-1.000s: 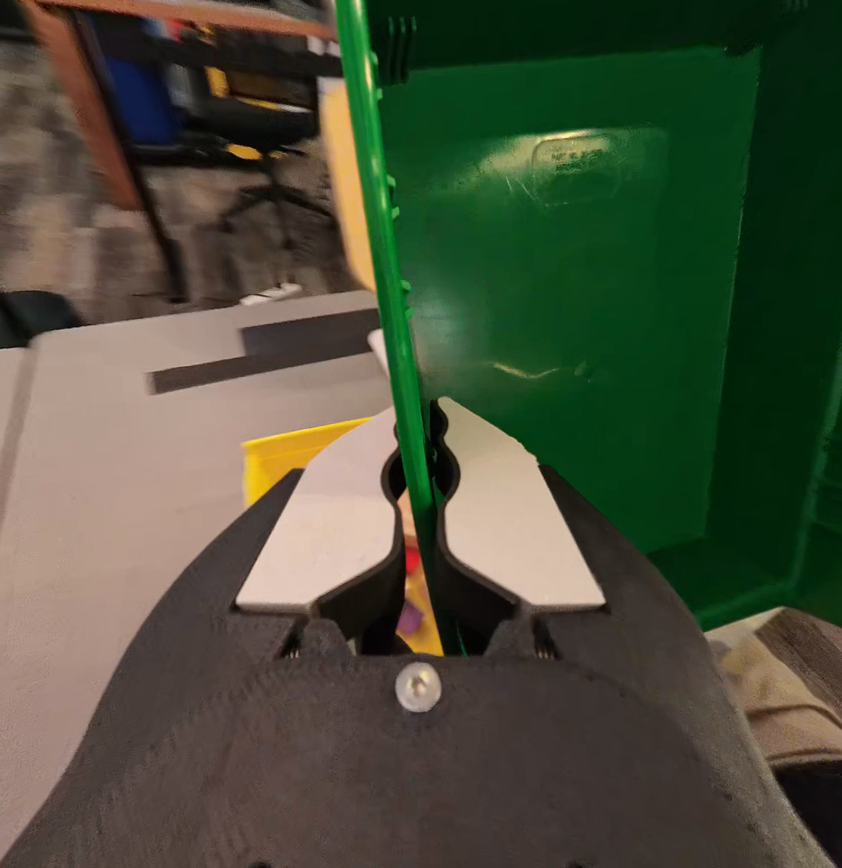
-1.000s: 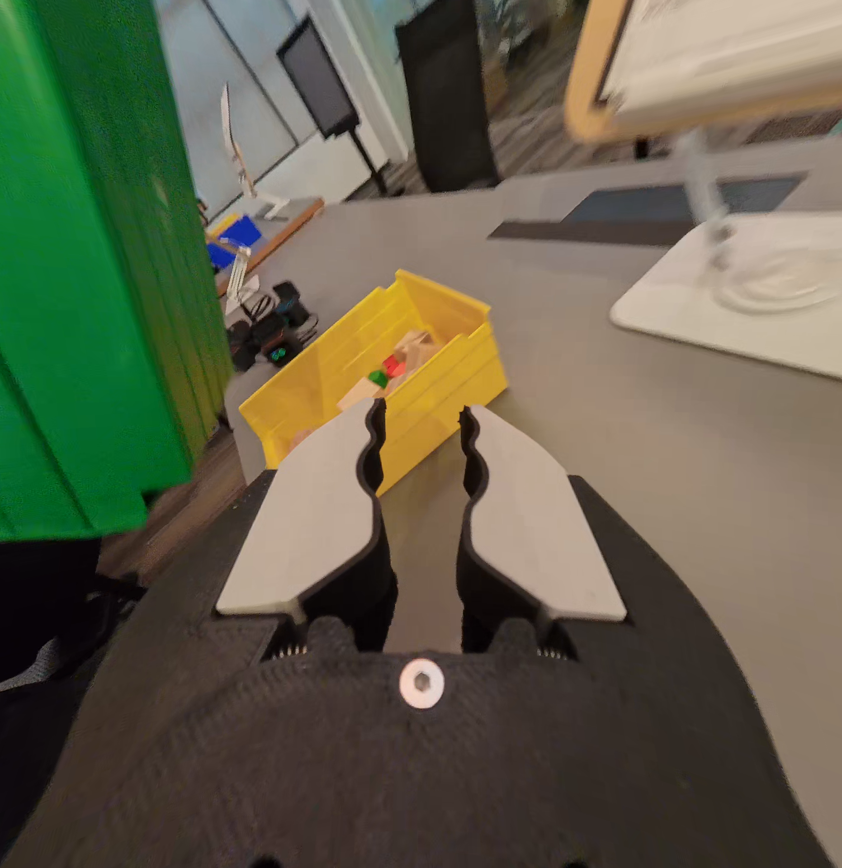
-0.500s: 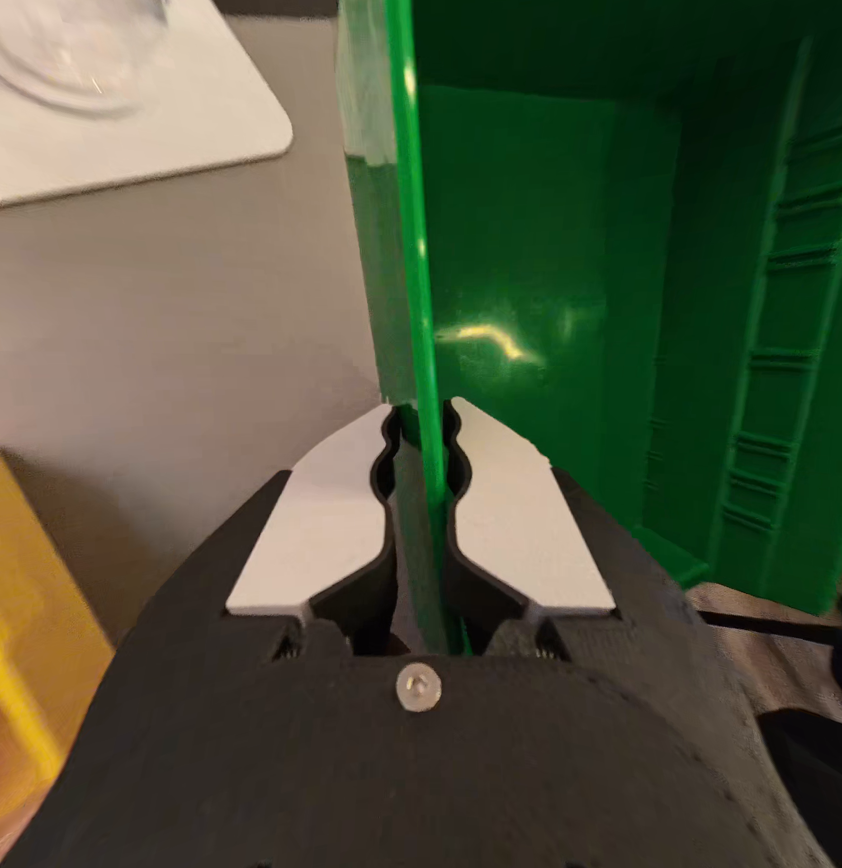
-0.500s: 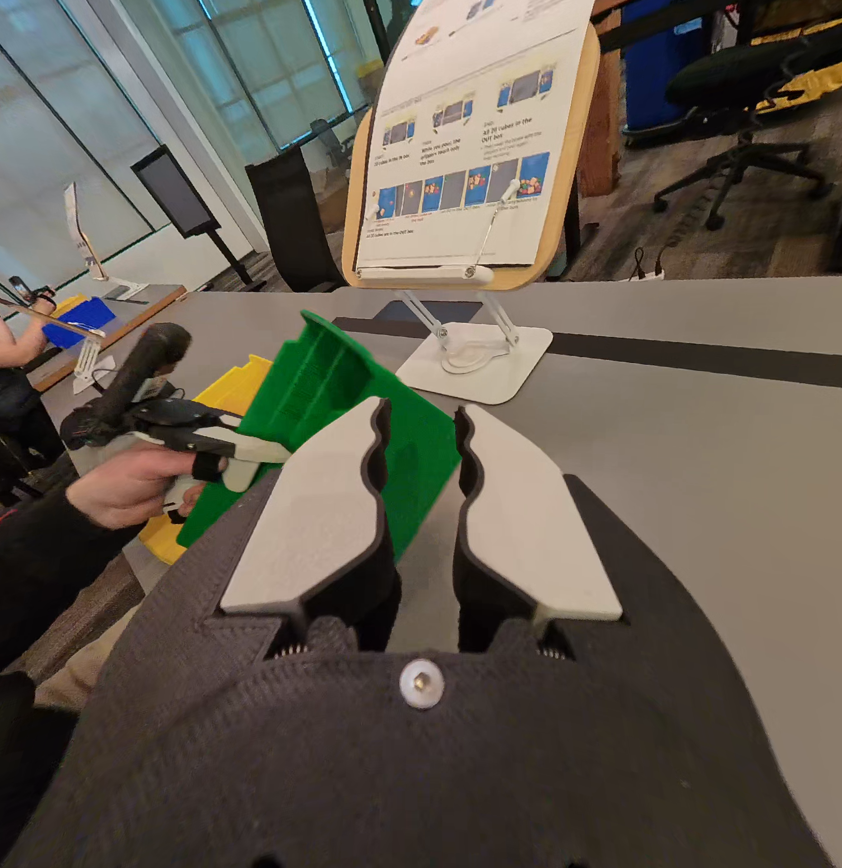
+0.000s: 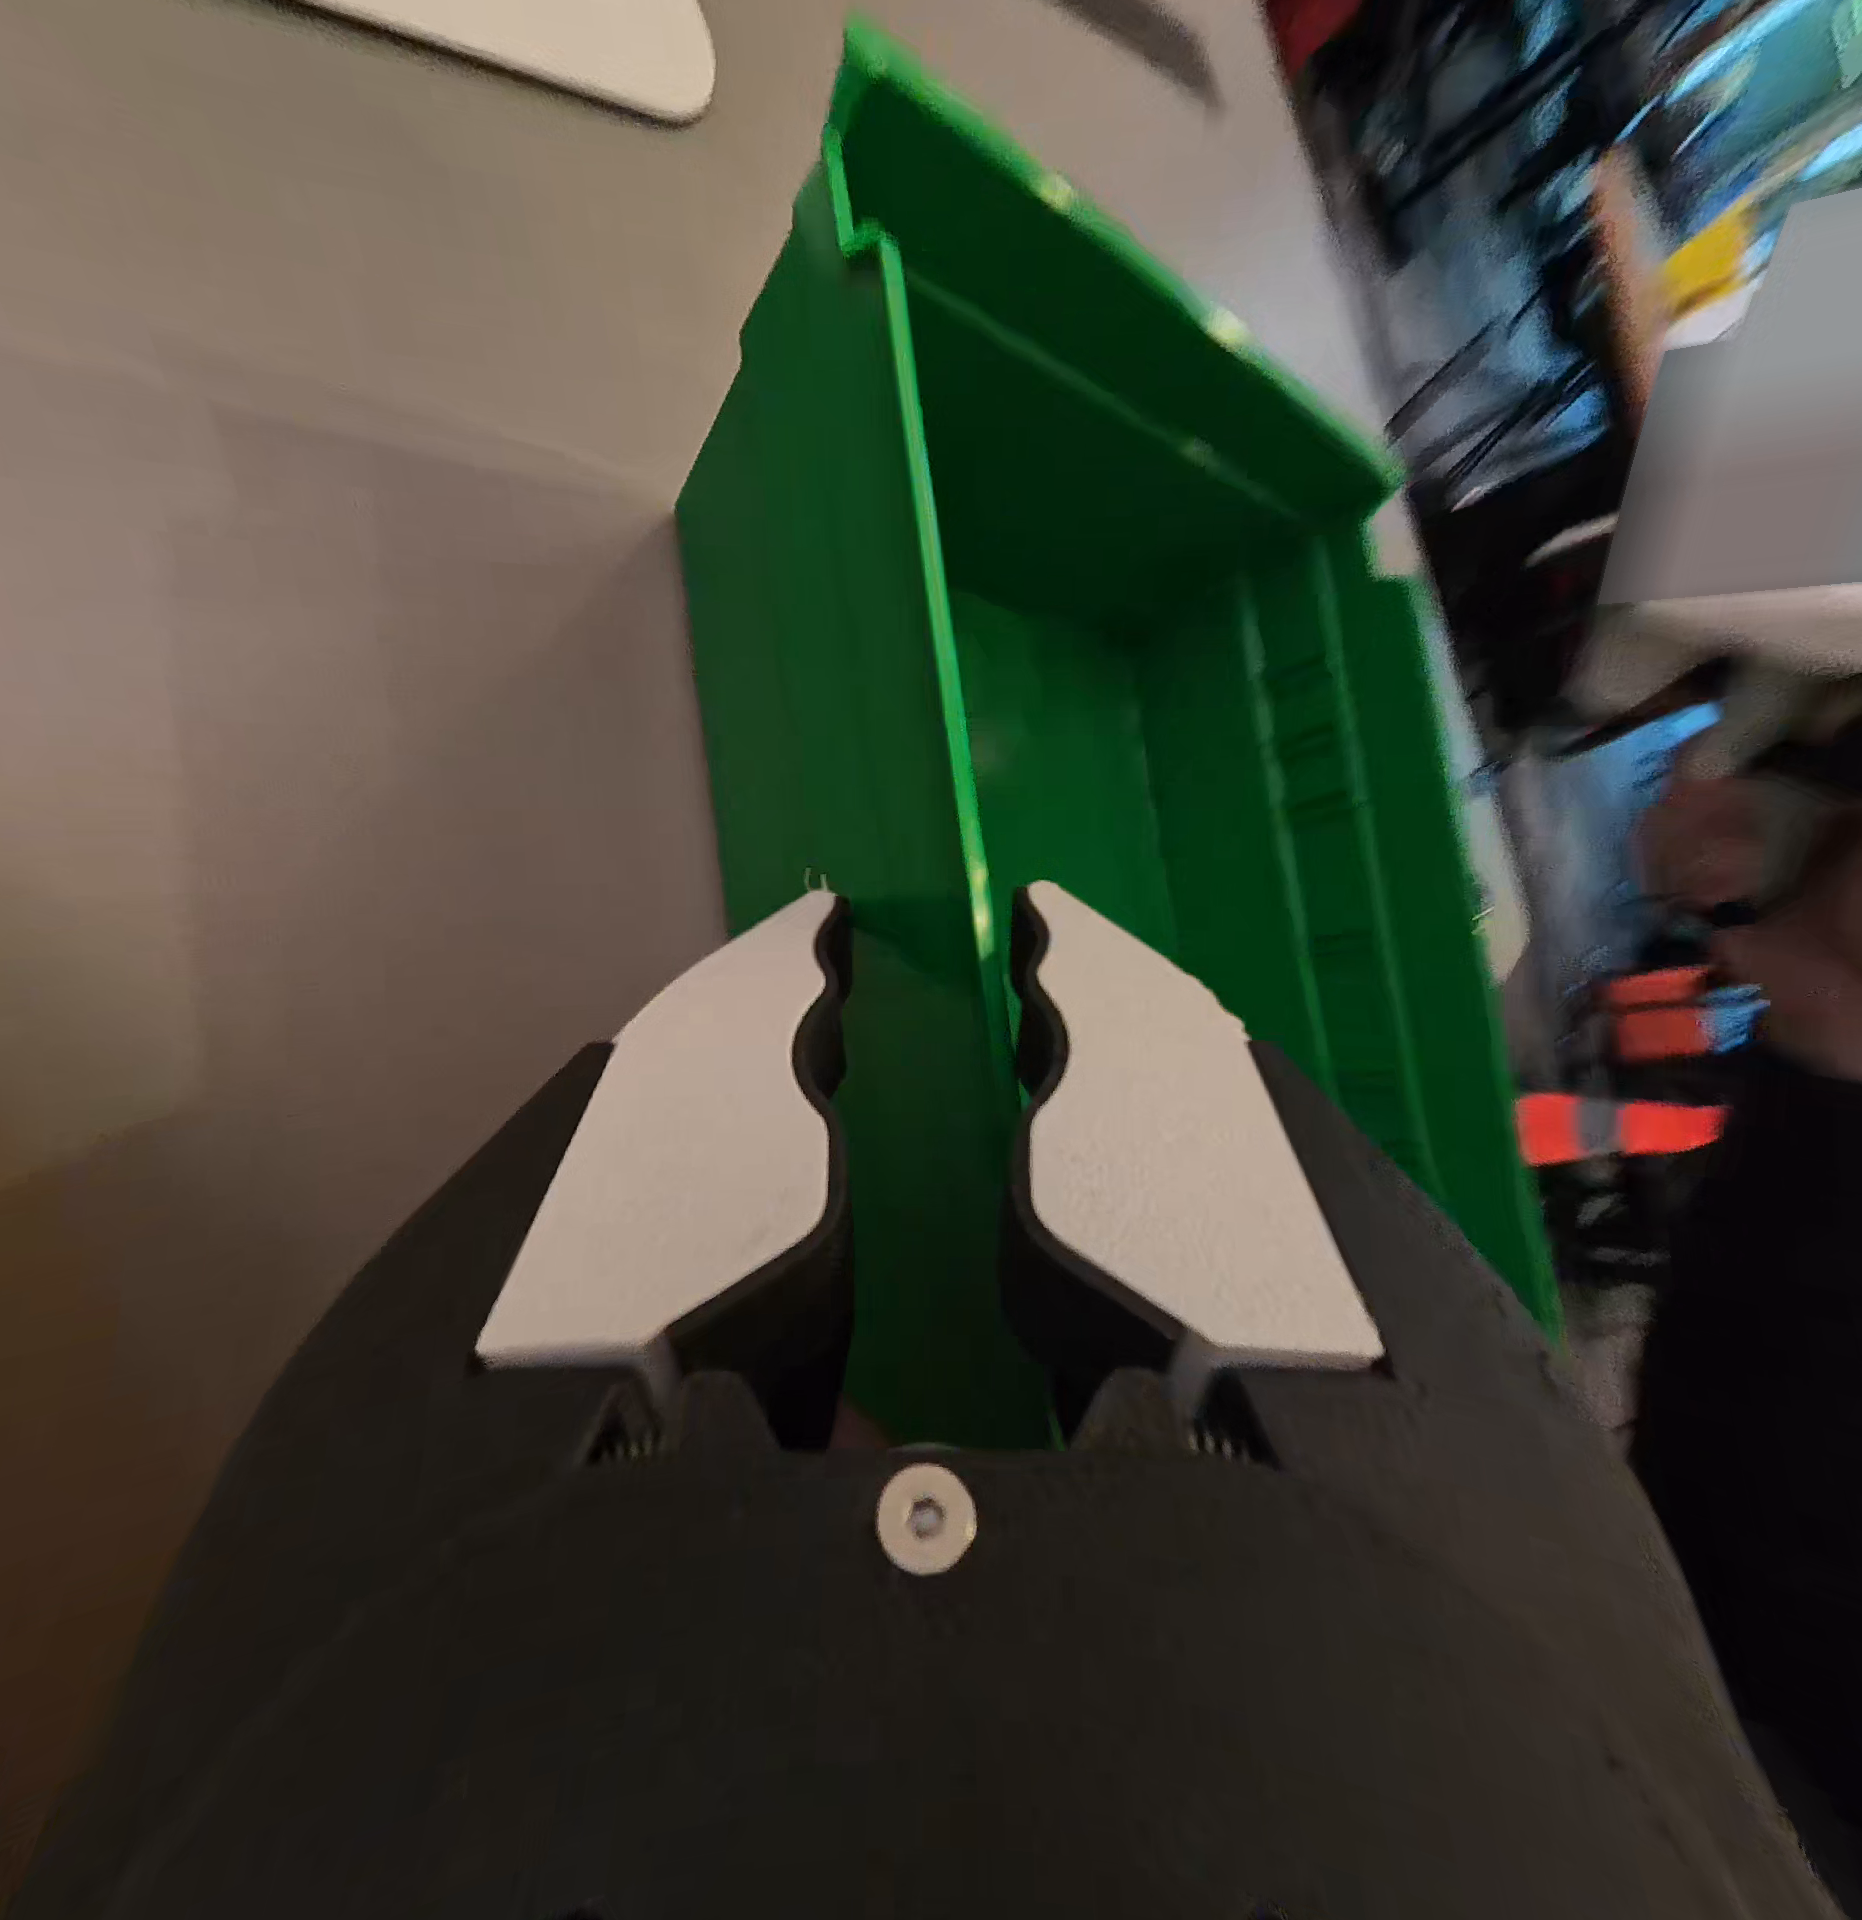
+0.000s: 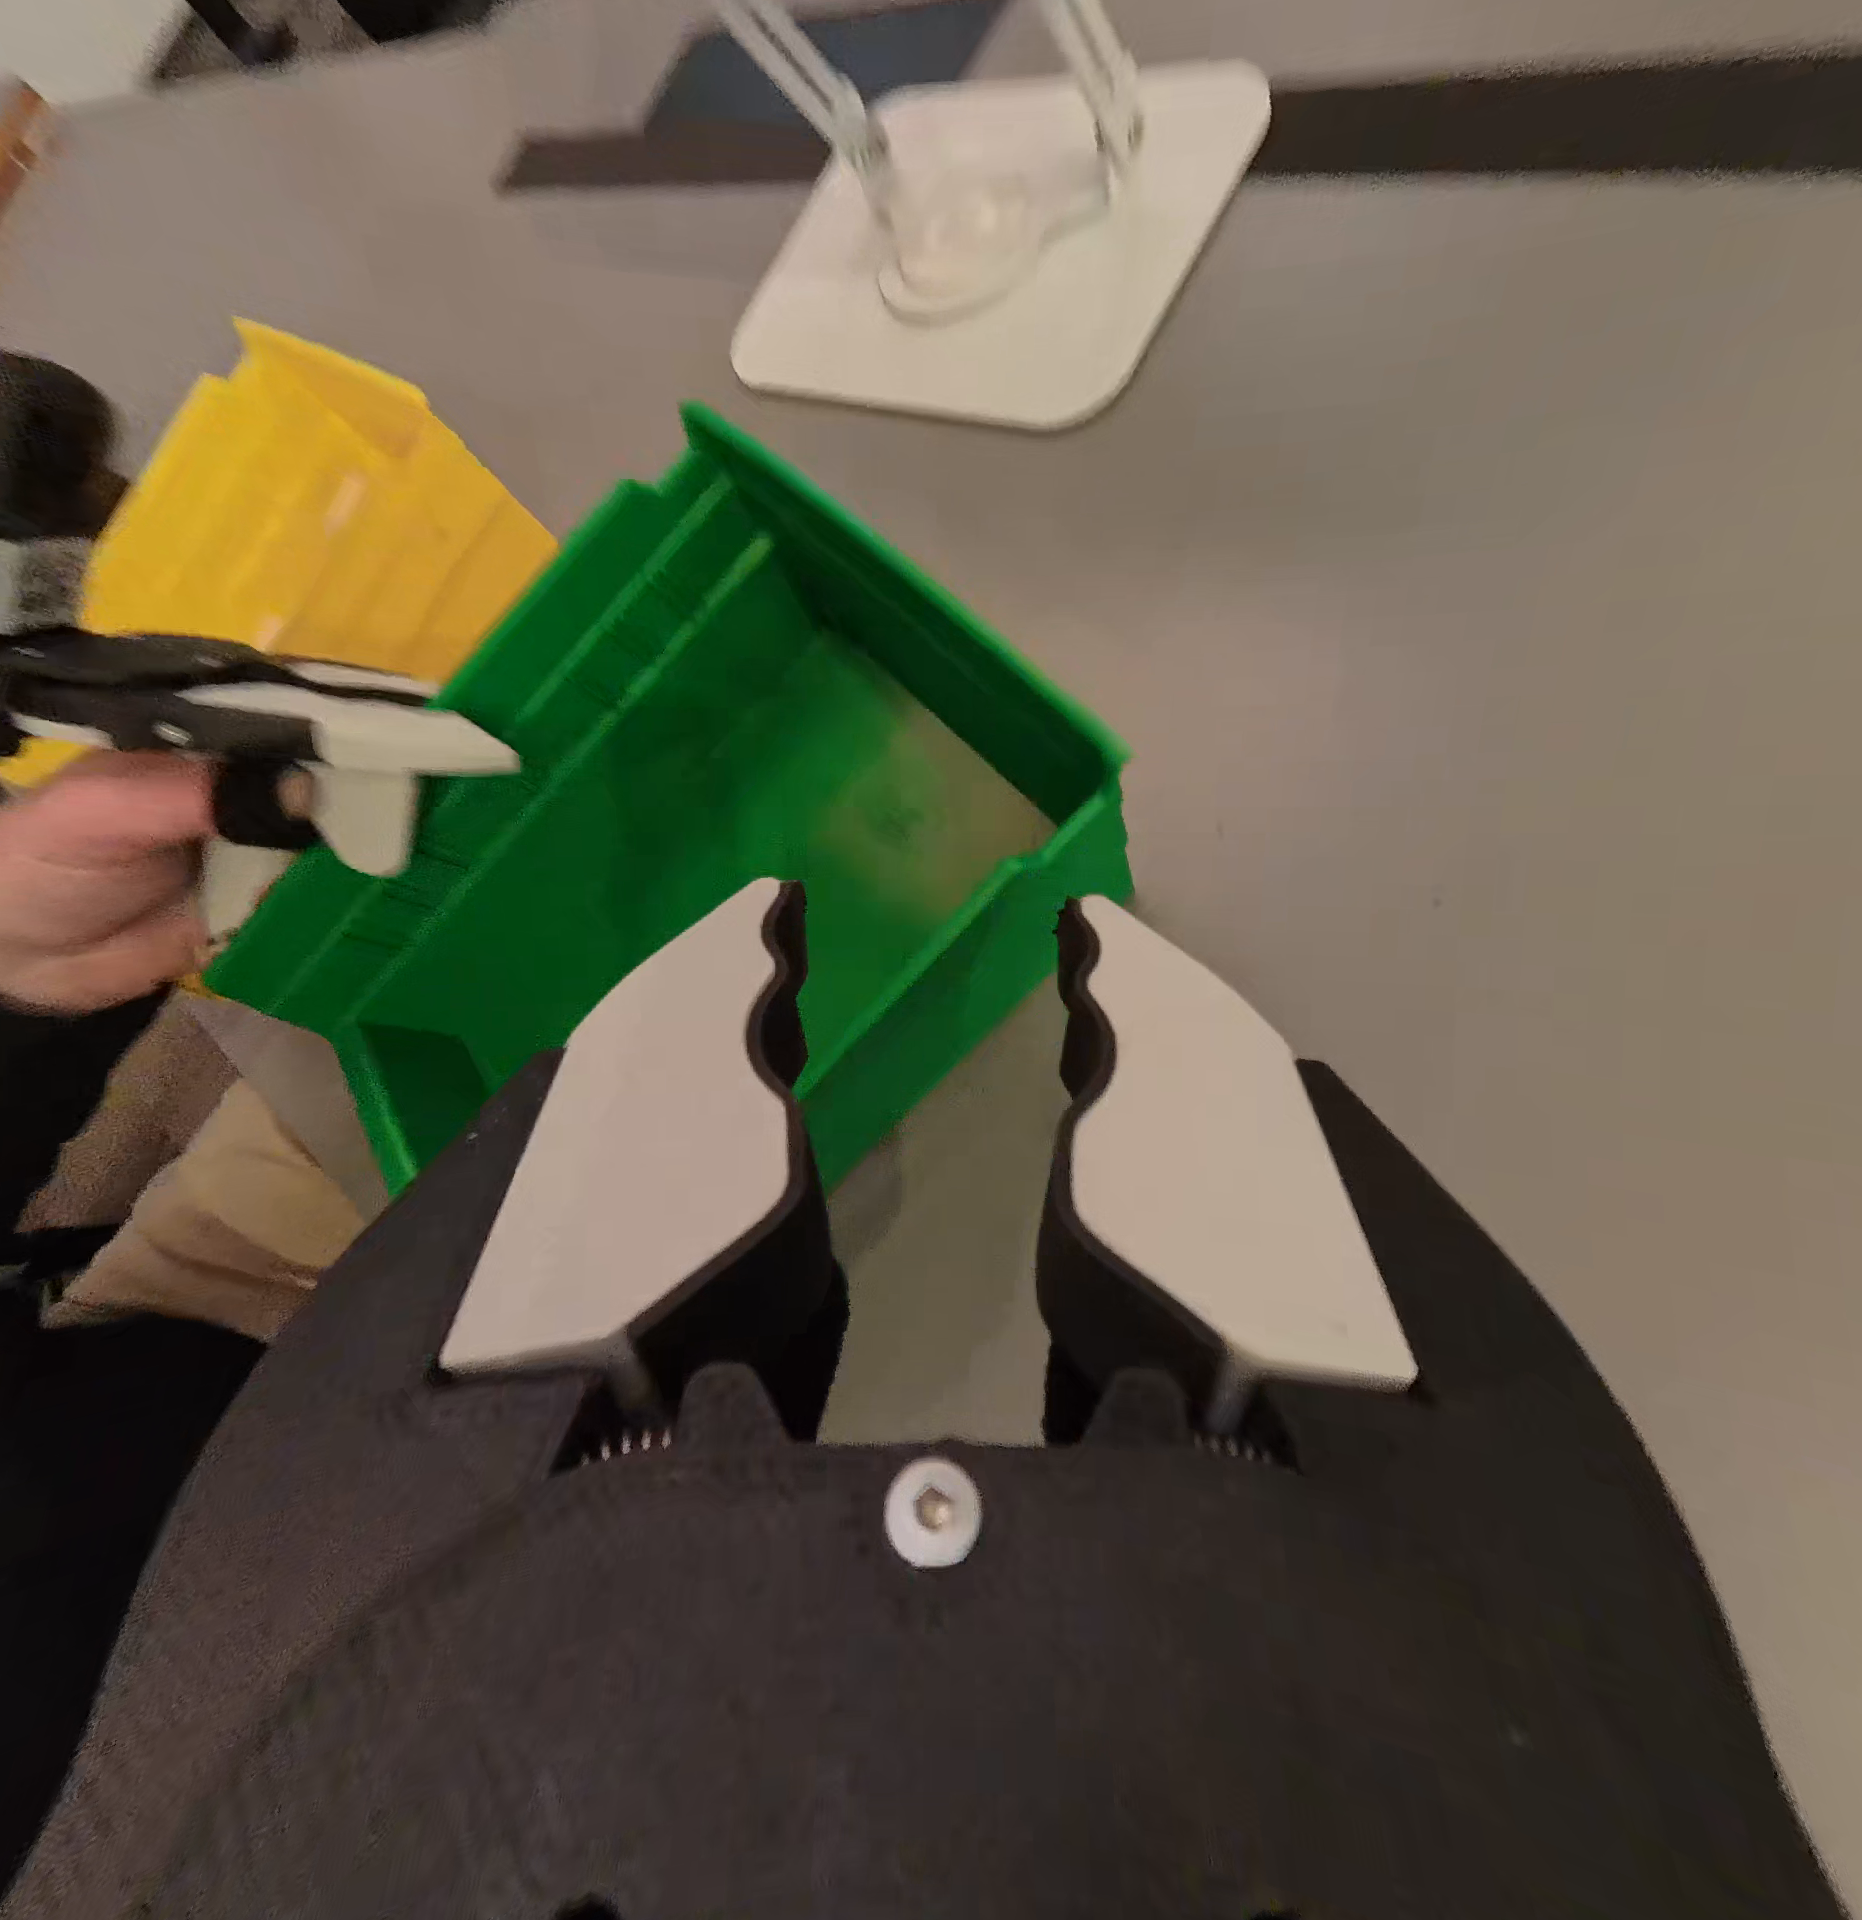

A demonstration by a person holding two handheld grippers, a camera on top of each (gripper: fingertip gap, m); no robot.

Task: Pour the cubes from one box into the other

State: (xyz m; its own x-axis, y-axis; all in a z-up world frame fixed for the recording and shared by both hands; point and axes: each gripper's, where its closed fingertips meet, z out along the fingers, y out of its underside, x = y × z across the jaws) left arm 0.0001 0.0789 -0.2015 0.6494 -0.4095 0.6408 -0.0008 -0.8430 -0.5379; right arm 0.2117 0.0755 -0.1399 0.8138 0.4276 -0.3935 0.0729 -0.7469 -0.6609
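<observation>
The left gripper, black-bodied with 2 grey-faced fingers, has its fingers on either side of 1 side wall of the green plastic bin. The wall runs straight ahead between them, lying against the right finger, while a gap shows beside the left one. Whether it is clamped or only straddled cannot be told from the blurred left wrist view. The bin stretches ahead and to the right of this gripper, its open cavity facing the camera with no cubes visible inside. To the left of the fingers lies the grey tabletop, and the corner of a white flat stand base sits far ahead at upper left.

The right gripper, of the same build, stands open with a clear gap between its fingers and nothing held. The near end of the green bin lies just ahead of and partly under its left finger, angled away to the upper left, its inside bare. In this view the left gripper reaches in from the far left to the bin's side wall, held by a person's hand. Beyond it, ahead and left, sits the yellow plastic bin; its contents are too blurred to make out. The white stand base rests ahead on the table.
</observation>
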